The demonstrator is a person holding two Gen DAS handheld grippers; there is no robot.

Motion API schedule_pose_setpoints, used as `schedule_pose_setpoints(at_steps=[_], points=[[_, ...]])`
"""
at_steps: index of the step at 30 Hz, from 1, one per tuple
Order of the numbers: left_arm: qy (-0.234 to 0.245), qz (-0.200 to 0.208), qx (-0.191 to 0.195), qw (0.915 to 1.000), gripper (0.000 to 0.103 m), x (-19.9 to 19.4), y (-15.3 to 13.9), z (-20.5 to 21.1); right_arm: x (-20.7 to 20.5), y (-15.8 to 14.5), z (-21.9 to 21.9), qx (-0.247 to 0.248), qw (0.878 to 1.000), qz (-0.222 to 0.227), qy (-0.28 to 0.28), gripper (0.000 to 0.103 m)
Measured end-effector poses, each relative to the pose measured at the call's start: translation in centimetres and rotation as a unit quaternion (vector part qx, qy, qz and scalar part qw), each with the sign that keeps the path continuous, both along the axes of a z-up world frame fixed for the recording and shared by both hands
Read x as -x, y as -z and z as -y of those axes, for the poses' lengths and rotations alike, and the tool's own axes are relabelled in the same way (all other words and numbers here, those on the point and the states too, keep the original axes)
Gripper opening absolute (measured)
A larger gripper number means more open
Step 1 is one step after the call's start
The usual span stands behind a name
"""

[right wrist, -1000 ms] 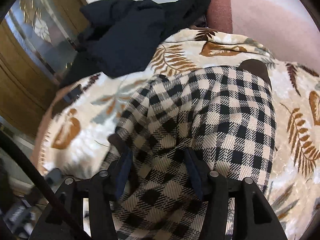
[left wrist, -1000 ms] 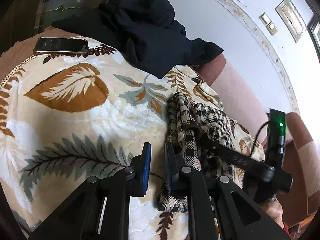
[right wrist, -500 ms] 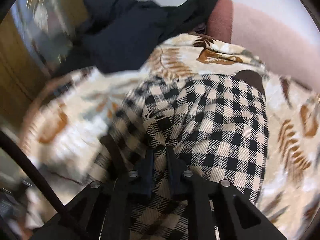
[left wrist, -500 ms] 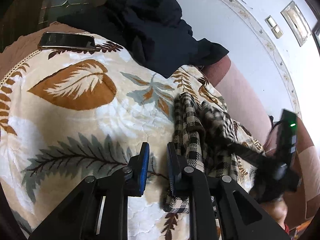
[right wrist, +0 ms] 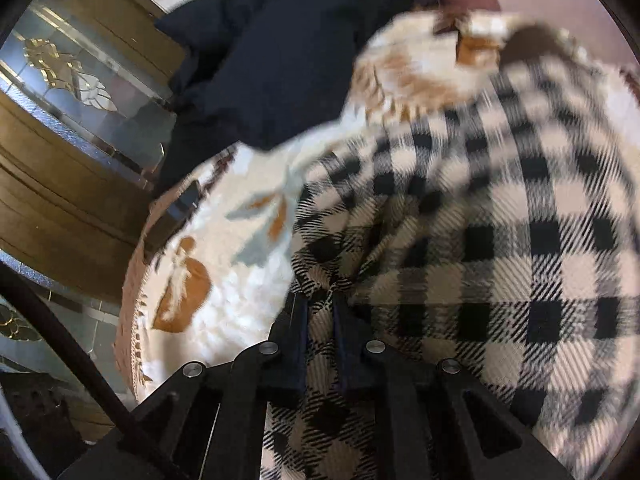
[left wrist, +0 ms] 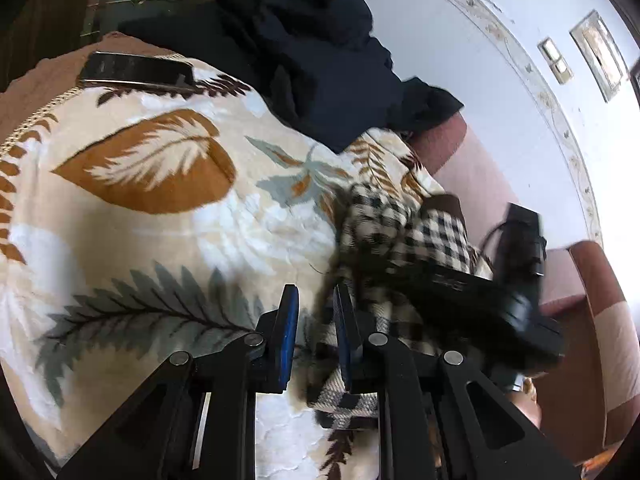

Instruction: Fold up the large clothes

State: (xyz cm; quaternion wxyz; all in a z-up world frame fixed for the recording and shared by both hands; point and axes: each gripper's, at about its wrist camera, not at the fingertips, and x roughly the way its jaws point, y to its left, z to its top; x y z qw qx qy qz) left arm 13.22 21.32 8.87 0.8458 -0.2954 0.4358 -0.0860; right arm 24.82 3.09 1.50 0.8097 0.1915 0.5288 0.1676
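right hand-held gripper point(right wrist: 320, 308) closed since earlier | pinches checked garment point(right wrist: 500, 240)

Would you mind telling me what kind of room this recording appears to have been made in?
Probably a living room or bedroom in a home. A leaf-patterned blanket covers a padded seat or bed with a pinkish upholstered back, wall switches sit on a pale wall, and a wooden door with decorated glass stands nearby.
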Motion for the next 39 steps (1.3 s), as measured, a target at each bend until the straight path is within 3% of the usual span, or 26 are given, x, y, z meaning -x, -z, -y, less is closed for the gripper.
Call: schedule_pose_setpoints(at_steps=[3, 6, 8, 10, 13, 17, 20, 23, 28, 32, 33, 36, 39], points=[[0.026, -0.01, -0.007, 0.9996, 0.016, -0.3, 0.7, 1.9, -0.1, 0.6, 0.5, -0.018, 1.0, -0.001, 0.006, 0.015], [0.067, -0.05, 0.005, 0.9965, 0.016, -0.8, 2.5, 4.1, -0.1, -0.3, 0.7, -0.015, 1.0, -0.007, -0.004, 0.016], [0.082, -0.072, -0.008, 0.994, 0.016, -0.8, 3.5, 5.0, 0.2, -1.9, 1.5, -0.038, 0.999, 0.001, -0.005, 0.027], [0.092, -0.088, -0.024, 0.9915, 0.016, -0.8, 4.3, 5.6, 1.1, -3.8, 3.0, -0.055, 0.998, 0.027, -0.002, 0.03], [0.094, -0.099, -0.022, 0.9905, 0.016, -0.7, 4.6, 5.6, 2.9, -5.6, 4.4, -0.02, 0.999, 0.049, -0.013, 0.03], [0.094, -0.106, -0.022, 0.9897, 0.016, -0.7, 4.8, 5.5, 5.3, -3.5, 3.9, 0.033, 0.998, 0.024, -0.057, 0.017], [0.095, -0.097, -0.033, 0.9902, 0.016, -0.6, 4.3, 5.3, 7.7, -1.4, 4.1, 0.041, 0.997, 0.022, -0.061, 0.017], [0.088, -0.073, -0.033, 0.9929, 0.016, -0.2, 3.0, 4.5, 9.9, -1.2, 4.8, 0.031, 0.997, 0.034, -0.055, 0.017], [0.058, -0.015, -0.067, 0.996, 0.016, 0.1, 0.8, 3.9, 14.3, -2.0, 5.4, 0.051, 0.994, 0.049, -0.084, 0.017], [0.076, 0.014, -0.073, 0.9943, 0.017, 0.4, 0.2, 5.5, 17.4, -3.9, 7.8, 0.068, 0.991, 0.098, -0.066, 0.017], [0.092, 0.018, -0.077, 0.9926, 0.02, 0.3, 0.1, 6.4, 17.7, -4.0, 8.3, 0.072, 0.99, 0.102, -0.06, 0.017], [0.111, 0.019, -0.108, 0.9878, 0.049, 0.0, 0.5, 9.0, 17.9, -2.4, 9.7, 0.08, 0.992, 0.083, -0.046, 0.019], [0.109, -0.021, -0.176, 0.9781, 0.051, -0.9, 2.3, 10.6, 17.8, -0.4, 10.4, 0.079, 0.994, 0.059, -0.037, 0.019]])
